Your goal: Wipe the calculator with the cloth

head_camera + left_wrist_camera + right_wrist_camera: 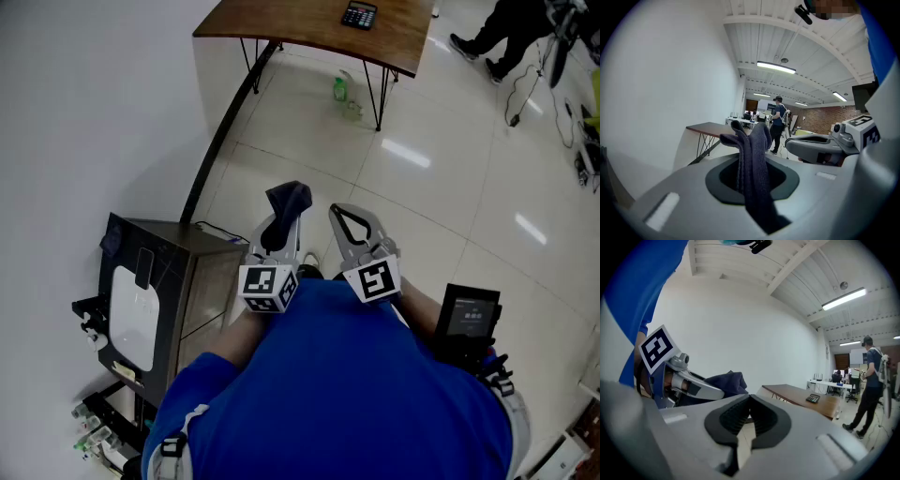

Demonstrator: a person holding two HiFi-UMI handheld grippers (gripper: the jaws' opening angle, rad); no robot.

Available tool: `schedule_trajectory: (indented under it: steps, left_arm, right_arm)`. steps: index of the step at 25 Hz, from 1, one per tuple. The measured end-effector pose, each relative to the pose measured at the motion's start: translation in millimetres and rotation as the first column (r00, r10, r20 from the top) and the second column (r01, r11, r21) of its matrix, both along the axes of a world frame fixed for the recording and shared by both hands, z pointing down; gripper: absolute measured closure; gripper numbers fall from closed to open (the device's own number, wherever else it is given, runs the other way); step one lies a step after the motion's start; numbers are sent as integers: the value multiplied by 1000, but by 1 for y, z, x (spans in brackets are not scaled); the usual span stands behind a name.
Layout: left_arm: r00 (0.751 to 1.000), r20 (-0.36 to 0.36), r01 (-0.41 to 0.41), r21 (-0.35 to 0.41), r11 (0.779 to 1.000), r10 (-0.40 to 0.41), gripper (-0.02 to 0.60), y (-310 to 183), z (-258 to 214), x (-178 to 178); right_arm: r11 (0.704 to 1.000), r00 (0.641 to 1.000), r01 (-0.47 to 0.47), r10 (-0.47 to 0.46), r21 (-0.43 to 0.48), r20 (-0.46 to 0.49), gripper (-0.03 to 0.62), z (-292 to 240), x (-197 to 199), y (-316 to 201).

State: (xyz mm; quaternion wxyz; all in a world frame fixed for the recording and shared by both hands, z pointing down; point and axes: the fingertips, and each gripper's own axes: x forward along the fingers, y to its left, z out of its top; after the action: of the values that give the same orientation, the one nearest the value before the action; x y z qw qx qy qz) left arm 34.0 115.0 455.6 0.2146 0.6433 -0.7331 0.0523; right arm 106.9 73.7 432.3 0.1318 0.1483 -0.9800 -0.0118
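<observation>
Left gripper view: our left gripper (752, 180) pinches limp cloth (754, 140) mid-fold; right gripper (749, 416) jaws together, empty. Calculator (359, 14), upper centre, probably light, slippery.

Bright, even indoor light. The source is ceiling strip lights (776, 67), visible in both gripper views and slightly blown out. Head view: white glare patches on the glossy floor (406, 153), shadows weak and soft-edged, straight lines bowed toward the frame edges. Both gripper views: strong fisheye with black vignette in the corners. The left hand-held gripper (752, 165) is soft close to the lens; the cloth (757, 150) reads dark, its lower end blurred. The right hand-held gripper (748, 414) foreground is likewise soft, the background sharper.
</observation>
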Motion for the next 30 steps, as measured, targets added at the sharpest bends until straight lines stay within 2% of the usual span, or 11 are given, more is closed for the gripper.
schedule_trajectory:
  steps: [6, 11, 15, 22, 30]
  left_arm:
    - [1000, 9, 14, 7, 1000, -14, 515, -7, -3, -14]
    - [1000, 10, -19, 24, 1000, 18, 515, -28, -10, -23]
    - [998, 0, -70, 35, 997, 70, 515, -57, -18, -38]
    - [981, -29, -187, 80, 979, 190, 515, -63, 7, -131]
    - [949, -25, -311, 83, 947, 314, 515, -113, -11, -139]
  right_arm:
    - [1000, 1000, -7, 7, 9, 9, 591, -4, -6, -8]
    - [999, 999, -43, 42, 24, 9, 591, -10, -12, -24]
    - [995, 995, -96, 96, 30, -6, 591, -17, -25, -48]
    - [974, 974, -219, 222, 57, -37, 591, 6, -117, -43]
    - [934, 933, -356, 356, 24, -40, 591, -9, -124, -86]
